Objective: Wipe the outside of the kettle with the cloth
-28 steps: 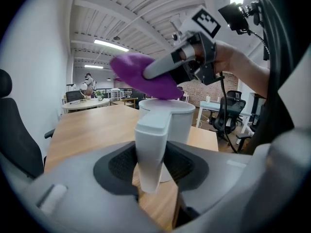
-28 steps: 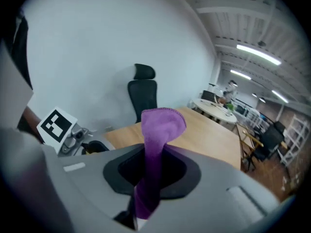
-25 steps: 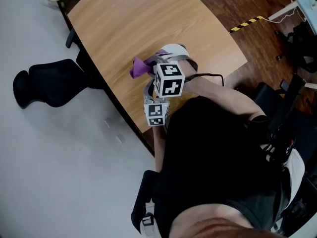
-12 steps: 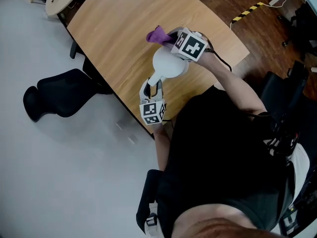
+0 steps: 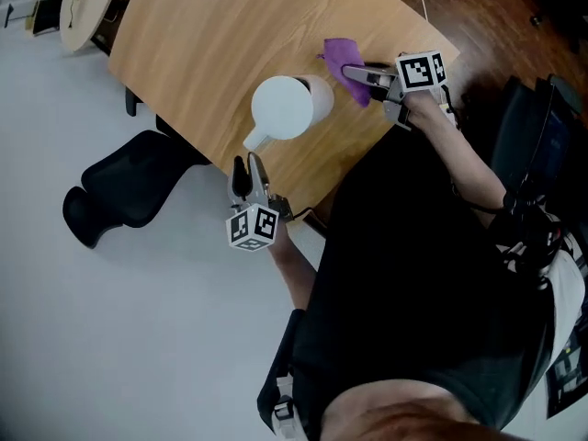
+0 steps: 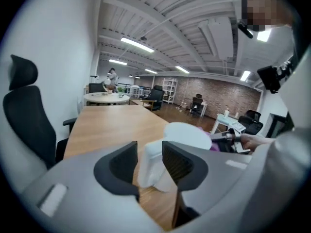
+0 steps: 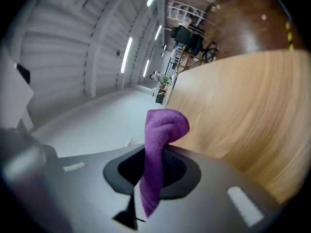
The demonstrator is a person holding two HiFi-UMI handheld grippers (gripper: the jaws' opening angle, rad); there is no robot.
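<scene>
The wooden bench had the white kettle at its near edge. The left claw seemed to be pinching the kettle's handle, which filled the gap between its jaws. The right claw, pressed together on the purple cloth, held it just beside the kettle's body.

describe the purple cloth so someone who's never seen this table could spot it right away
Start at the wooden table, then find the white kettle near its edge. Right beside the kettle, the purple cloth is pinched in the jaws of the right hand-held gripper. It is the only soft, purple thing there; everything around it is white, grey or wood.
</scene>
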